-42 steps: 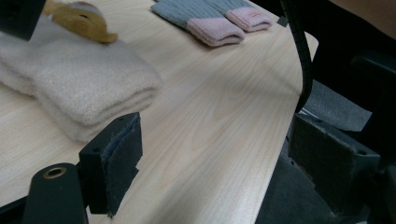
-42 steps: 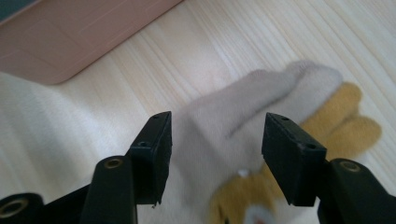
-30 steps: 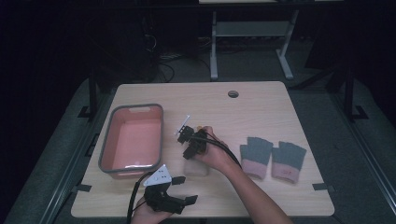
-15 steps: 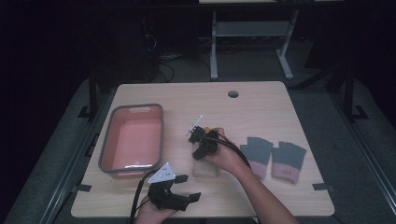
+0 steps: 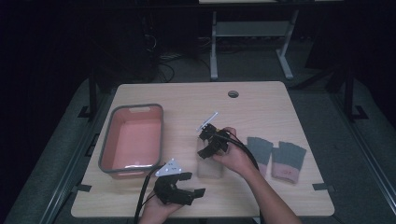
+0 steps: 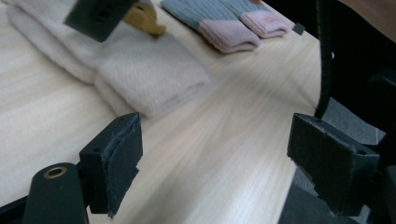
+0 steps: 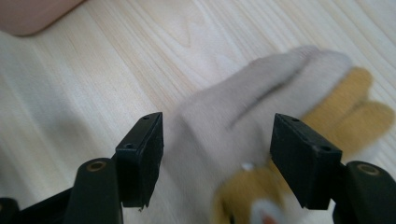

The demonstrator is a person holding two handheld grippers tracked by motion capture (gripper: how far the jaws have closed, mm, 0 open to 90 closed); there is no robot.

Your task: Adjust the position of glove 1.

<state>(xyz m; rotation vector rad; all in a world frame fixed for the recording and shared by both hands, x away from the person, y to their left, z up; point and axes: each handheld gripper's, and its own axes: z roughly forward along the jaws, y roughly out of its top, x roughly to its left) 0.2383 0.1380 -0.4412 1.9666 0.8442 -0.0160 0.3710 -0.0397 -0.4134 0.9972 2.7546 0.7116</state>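
Now the right tongs (image 5: 208, 142) have slid toward four o'clock from the pink bin (image 5: 132, 140), jaws just widening over the beige sock (image 7: 243, 121) – unpinched on the counter (image 5: 261, 100). Left tongs (image 5: 183, 193) gape empty – regrasp likely next.

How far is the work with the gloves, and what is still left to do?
Nothing looks finished: the pink bin holds nothing. In hand: the right gripper, whose jaws have just been opening, hovers over the beige gloves without pinching them. The left gripper stands open near the table's front edge. Left: probably both glove pairs, since the grey-and-pink gloves lie untouched at the right.
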